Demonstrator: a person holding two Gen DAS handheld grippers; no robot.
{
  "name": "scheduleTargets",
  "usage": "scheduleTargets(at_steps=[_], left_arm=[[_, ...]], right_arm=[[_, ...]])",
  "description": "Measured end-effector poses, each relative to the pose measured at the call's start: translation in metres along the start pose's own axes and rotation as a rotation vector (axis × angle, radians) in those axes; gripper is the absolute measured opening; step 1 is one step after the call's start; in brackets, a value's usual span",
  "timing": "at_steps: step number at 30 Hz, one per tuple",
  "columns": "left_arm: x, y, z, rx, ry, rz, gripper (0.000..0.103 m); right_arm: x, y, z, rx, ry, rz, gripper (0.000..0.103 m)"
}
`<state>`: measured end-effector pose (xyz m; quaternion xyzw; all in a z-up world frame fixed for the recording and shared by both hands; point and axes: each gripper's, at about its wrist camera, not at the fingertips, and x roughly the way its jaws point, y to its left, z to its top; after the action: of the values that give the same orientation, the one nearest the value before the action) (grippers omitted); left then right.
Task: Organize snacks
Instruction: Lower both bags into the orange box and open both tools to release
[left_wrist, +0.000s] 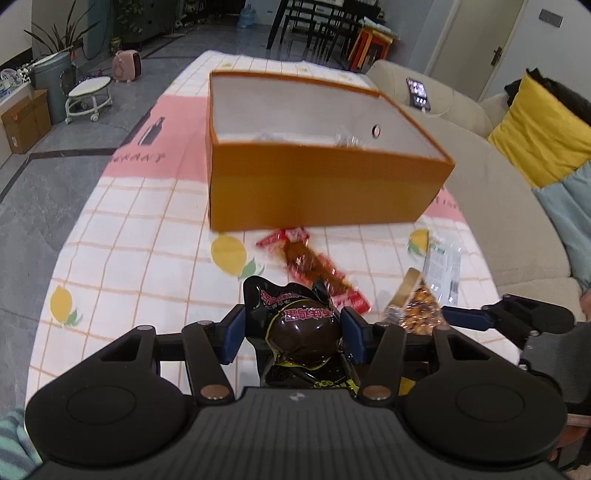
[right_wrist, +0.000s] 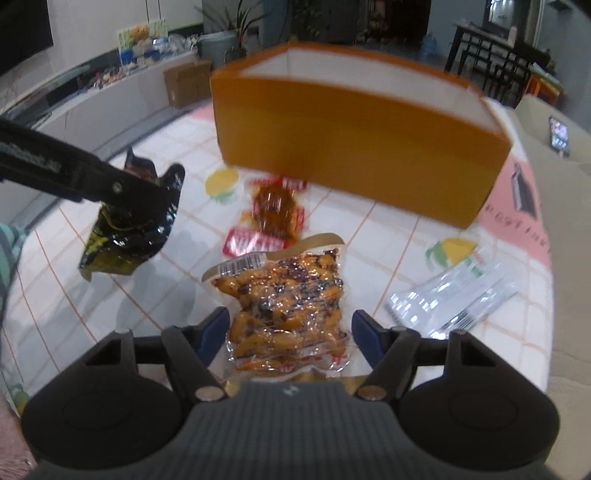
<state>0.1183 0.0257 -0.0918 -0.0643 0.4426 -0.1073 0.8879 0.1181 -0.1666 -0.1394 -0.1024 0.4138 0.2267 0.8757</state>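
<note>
Black glossy snack pouch clamped in your left gripper, off table. Right gripper straddles clear vacuum pack of orange snacks, pads not pressing. Next: close right, carry both to orange cardboard box at 12 o'clock.

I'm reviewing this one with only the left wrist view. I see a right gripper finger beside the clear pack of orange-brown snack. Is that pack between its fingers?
Observer: Yes. In the right wrist view the clear pack lies flat on the cloth between the fingers of the right gripper. Both blue pads stand off its edges, so it is not pinched.
Operator: And the black packet in my left gripper, how does it look from the side?
Observer: The black packet hangs crumpled below the fingers of the left gripper, and its lower end is yellow-green.
</note>
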Motion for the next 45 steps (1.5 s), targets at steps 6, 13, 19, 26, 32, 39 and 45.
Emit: scheduleTargets(at_steps=[6,13,19,26,32,39,45], left_arm=[[-0.021,-0.005,0.035,0.043,-0.078,-0.010,0.063],[-0.033,-0.017,0.091,0.110,-0.163,-0.023,0.063],[-0.020,-0.020,0.139,0.102,-0.172,-0.069,0.063],[0.023,-0.025,0.186,0.088,-0.118,-0.098,0.063],[0.079,-0.021,0.210,0.096,-0.024,-0.099,0.063],[0.146,-0.020,0.214,0.146,0.092,-0.079,0.063],[0.185,-0.017,0.212,0.163,0.162,-0.060,0.063]], right_arm=[[-0.041,-0.015,0.032,0.026,-0.108,-0.031,0.070],[-0.070,-0.040,0.088,0.055,-0.188,-0.030,0.070],[-0.064,-0.063,0.141,0.081,-0.196,-0.054,0.070],[-0.021,-0.107,0.195,0.158,-0.136,-0.070,0.070],[0.032,-0.123,0.218,0.067,-0.036,-0.122,0.070],[0.090,-0.137,0.221,-0.018,0.078,-0.111,0.070],[0.130,-0.135,0.220,-0.106,0.157,-0.099,0.070]])
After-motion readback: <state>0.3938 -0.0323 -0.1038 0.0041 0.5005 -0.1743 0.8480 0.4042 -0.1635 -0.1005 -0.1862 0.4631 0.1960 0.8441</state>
